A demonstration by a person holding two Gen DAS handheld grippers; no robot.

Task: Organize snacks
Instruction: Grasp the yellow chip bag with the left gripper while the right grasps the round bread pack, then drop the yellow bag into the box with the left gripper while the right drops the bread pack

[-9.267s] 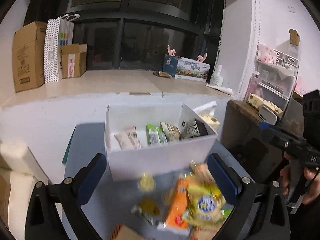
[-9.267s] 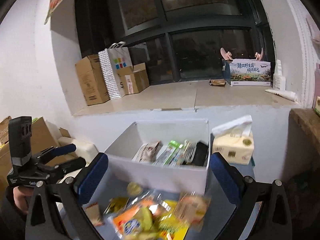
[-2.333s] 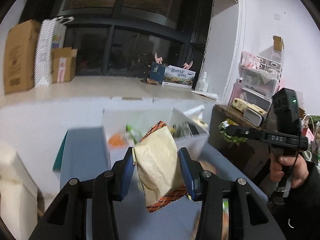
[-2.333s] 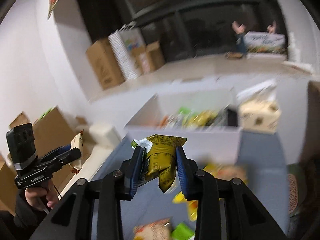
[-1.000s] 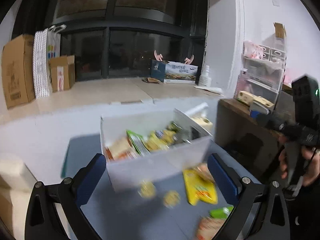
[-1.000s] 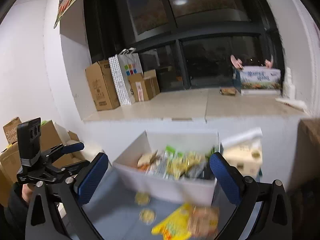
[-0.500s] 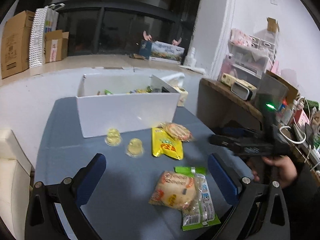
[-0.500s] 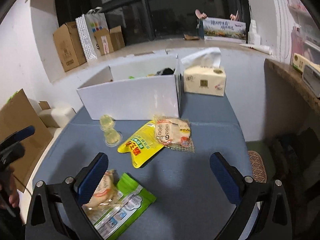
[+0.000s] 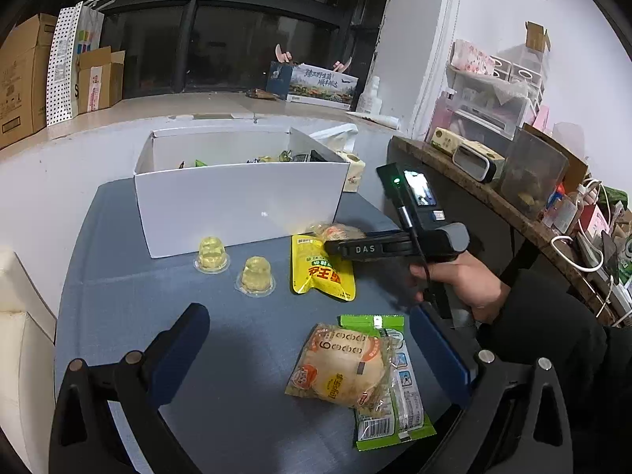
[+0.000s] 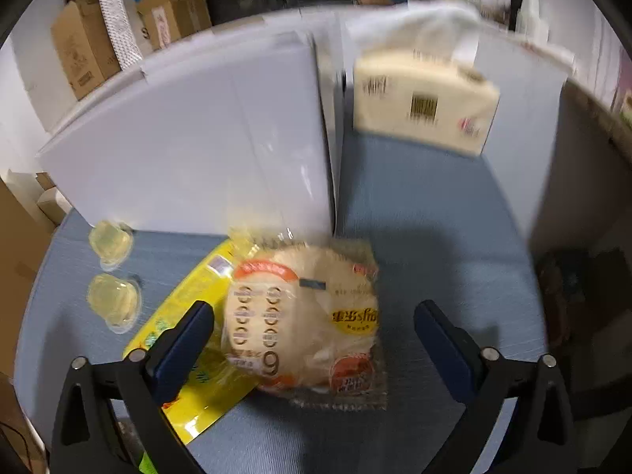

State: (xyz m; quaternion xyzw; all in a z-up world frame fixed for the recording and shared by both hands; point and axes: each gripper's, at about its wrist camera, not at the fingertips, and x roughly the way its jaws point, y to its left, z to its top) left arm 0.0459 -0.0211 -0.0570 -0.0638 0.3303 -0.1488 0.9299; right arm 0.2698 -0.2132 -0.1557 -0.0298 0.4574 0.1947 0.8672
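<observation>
Right gripper (image 10: 314, 335) lowered over a wrapped round cake (image 10: 306, 322), jaws closing, pads on either side of the packet and not yet pressing it; packet lying partly on a yellow pouch (image 10: 185, 349), hence probably first to be lifted. Left gripper (image 9: 312, 349) held wide apart and empty above a second wrapped round cake (image 9: 341, 367), itself stacked on a green packet (image 9: 389, 407); likely poised for the next pick. Two jelly cups (image 9: 235, 266) standing side by side on the blue tabletop (image 9: 130, 316), just in front of the white box (image 9: 237, 201). Box open-topped, already holding several snack packets, only their tops visible over the rim. Tissue pack (image 10: 424, 102) beside the box, not a snack. Six loose items apparently still to be boxed.
</observation>
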